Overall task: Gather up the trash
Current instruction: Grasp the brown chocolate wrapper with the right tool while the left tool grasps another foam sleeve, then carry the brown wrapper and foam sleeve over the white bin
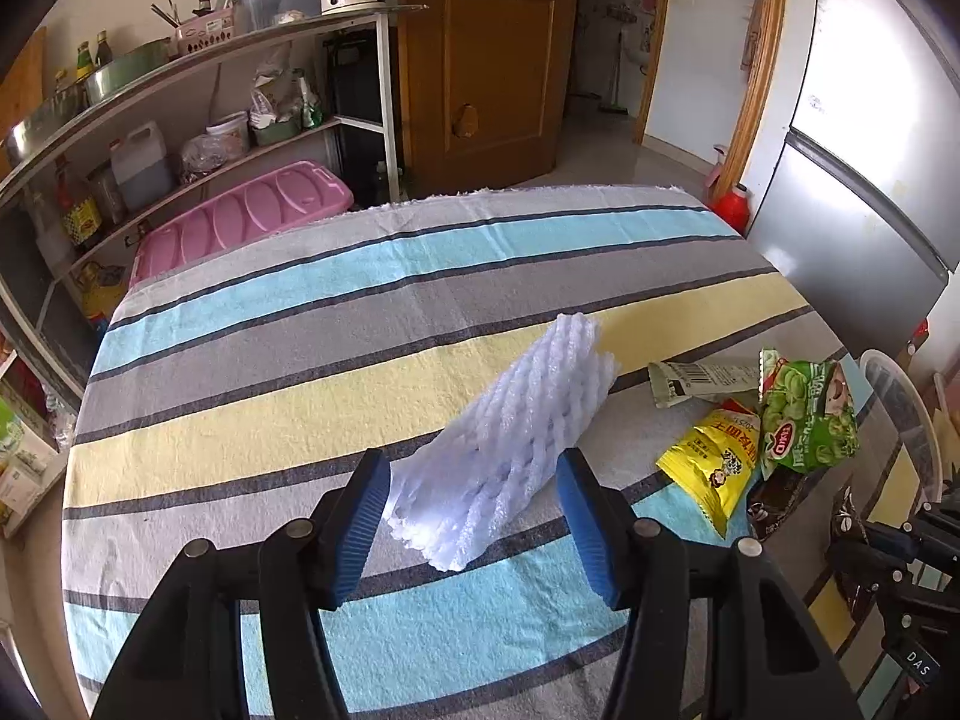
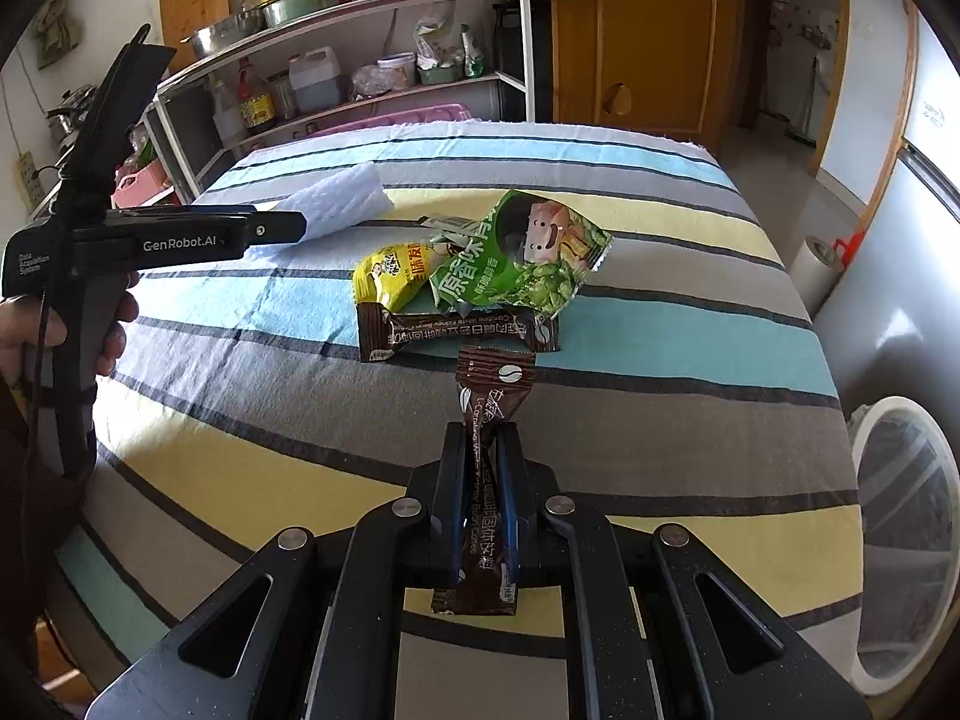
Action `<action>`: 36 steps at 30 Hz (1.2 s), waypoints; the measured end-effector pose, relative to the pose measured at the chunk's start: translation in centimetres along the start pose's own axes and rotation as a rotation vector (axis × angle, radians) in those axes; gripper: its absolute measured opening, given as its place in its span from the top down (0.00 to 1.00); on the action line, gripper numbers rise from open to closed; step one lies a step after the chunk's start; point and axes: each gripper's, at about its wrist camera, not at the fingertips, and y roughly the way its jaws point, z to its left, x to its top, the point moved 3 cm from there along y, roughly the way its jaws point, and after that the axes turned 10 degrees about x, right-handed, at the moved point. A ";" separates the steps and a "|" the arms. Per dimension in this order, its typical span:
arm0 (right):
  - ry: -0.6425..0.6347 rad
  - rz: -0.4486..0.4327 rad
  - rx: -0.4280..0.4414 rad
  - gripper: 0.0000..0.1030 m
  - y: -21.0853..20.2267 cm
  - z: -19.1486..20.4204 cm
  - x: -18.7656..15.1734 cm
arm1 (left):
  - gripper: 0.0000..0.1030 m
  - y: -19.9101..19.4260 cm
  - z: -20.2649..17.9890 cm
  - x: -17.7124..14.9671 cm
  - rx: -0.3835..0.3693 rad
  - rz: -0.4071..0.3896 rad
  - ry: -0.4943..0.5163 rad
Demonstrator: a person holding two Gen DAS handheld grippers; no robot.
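Clamped tight, my right gripper (image 2: 482, 450) pinches a brown coffee wrapper (image 2: 493, 396), crinkled and narrow, near the striped tablecloth's (image 2: 240, 420) near edge. Just beyond lie another brown wrapper (image 2: 456, 330), green (image 2: 528, 264) and yellow (image 2: 390, 276) snack bags. My left gripper (image 1: 474, 480) stands spread around white foam netting (image 1: 516, 444).

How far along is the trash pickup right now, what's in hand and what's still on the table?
Nothing visibly binned yet; the bin's contents are unclear. In hand: the right gripper is shut on a brown coffee wrapper; the left gripper is open around the white foam net. Left on the cloth: second brown wrapper, yellow packet, green bag, grey-green wrapper.
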 end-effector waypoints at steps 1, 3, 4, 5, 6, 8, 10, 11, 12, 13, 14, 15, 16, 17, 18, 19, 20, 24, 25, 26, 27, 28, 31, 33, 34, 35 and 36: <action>0.001 0.000 0.000 0.90 0.1 -0.1 0.0 | 0.43 0.3 -0.1 0.0 0.005 0.004 0.005; 0.000 0.001 0.000 0.90 0.2 -0.1 -0.1 | 0.42 0.7 -0.1 0.1 0.004 0.015 0.008; 0.001 0.001 0.001 0.90 0.2 -0.1 -0.1 | 0.42 0.8 -0.2 0.2 0.004 0.014 0.011; 0.002 0.000 0.001 0.90 0.2 -0.2 -0.1 | 0.42 1.0 -0.3 0.3 0.011 0.015 0.017; 0.003 0.000 0.001 0.90 0.2 -0.1 -0.1 | 0.42 1.1 -0.4 0.4 0.024 0.018 0.029; 0.004 -0.001 0.002 0.90 0.2 -0.1 -0.1 | 0.42 0.7 -0.7 0.5 0.057 0.005 0.048; 0.009 -0.004 0.005 0.90 0.2 -0.2 -0.2 | 0.42 -0.1 -1.2 0.8 0.009 -0.029 0.069; 0.014 -0.005 0.007 0.90 0.2 -0.3 -0.2 | 0.41 0.0 -1.4 0.9 0.004 -0.029 0.079; 0.017 -0.005 0.009 0.90 0.2 -0.3 -0.2 | 0.41 0.3 -1.5 1.0 0.032 -0.020 0.090; 0.017 -0.005 0.009 0.90 0.2 -0.3 -0.2 | 0.41 0.8 -1.5 1.1 0.064 -0.006 0.095; 0.015 -0.006 0.009 0.90 0.2 -0.3 -0.2 | 0.41 1.2 -1.5 1.2 0.069 0.005 0.091; 0.016 -0.007 0.009 0.90 0.1 -0.3 -0.2 | 0.41 1.6 -1.3 1.2 0.049 0.015 0.076; 0.017 -0.009 0.010 0.90 0.1 -0.4 -0.2 | 0.41 2.0 -1.1 1.3 0.026 0.028 0.051; 0.019 -0.009 0.011 0.90 0.1 -0.4 -0.2 | 0.41 2.3 -1.0 1.3 0.012 0.039 0.027; 0.021 -0.009 0.012 0.90 0.1 -0.4 -0.3 | 0.41 2.5 -0.8 1.2 0.010 0.044 0.014; 0.022 -0.010 0.013 0.90 0.1 -0.4 -0.3 | 0.41 2.6 -0.7 1.2 0.016 0.044 0.004; 0.021 -0.010 0.012 0.90 0.1 -0.4 -0.3 | 0.41 2.5 -0.6 1.2 0.019 0.038 0.001; 0.024 -0.013 0.013 0.90 0.1 -0.5 -0.3 | 0.57 2.3 -0.7 1.2 0.015 0.026 0.001; 0.025 -0.013 0.013 0.90 0.0 -0.6 -0.3 | 0.58 2.4 -0.7 1.1 0.011 0.027 0.000; 0.025 -0.014 0.012 0.90 0.0 -0.5 -0.3 | 0.62 2.4 -0.8 1.1 0.011 0.030 0.000; 0.026 -0.015 0.012 0.90 0.0 -0.6 -0.4 | 0.65 2.3 -0.8 1.0 0.019 0.030 0.002; 0.027 -0.016 0.012 0.90 0.0 -0.6 -0.4 | 0.67 2.3 -0.8 1.0 0.026 0.028 0.003; 0.027 -0.018 0.011 0.90 0.0 -0.6 -0.4 | 0.71 1.7 -0.9 0.8 0.023 0.023 -0.005; 0.028 -0.020 0.011 0.90 -0.1 -0.6 -0.5 | 0.72 1.4 -1.0 0.5 0.020 0.029 -0.010; 0.028 -0.021 0.010 0.90 -0.1 -0.6 -0.5 | 0.72 1.1 -1.1 0.4 0.017 0.031 -0.009; 0.028 -0.022 0.009 0.90 -0.1 -0.6 -0.5 | 0.72 0.8 -1.2 0.2 0.015 0.028 -0.011; 0.029 -0.023 0.009 0.90 -0.1 -0.6 -0.6 | 0.72 0.5 -1.4 -0.1 0.009 0.025 -0.013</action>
